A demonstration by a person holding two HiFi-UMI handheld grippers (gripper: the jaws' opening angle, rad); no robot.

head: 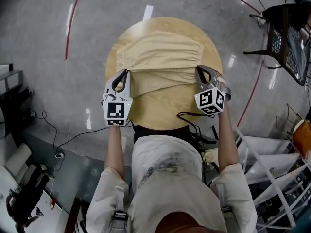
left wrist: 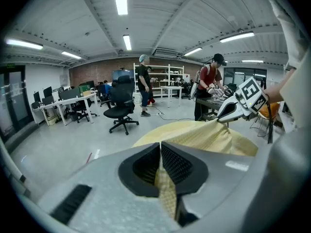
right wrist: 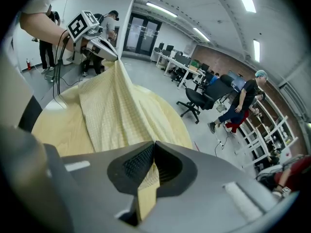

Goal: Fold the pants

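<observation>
Yellow pants taut between left hand-held gripper, right hand-held gripper, both clamped

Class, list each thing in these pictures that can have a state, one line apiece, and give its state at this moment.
pants: far part lying flat on the table, near edge pinched at both ends and raised
left gripper: shut on the pants
right gripper: shut on the pants
round table: upright, bearing the pants, near part bare
office chair: upright, unoccupied
</observation>
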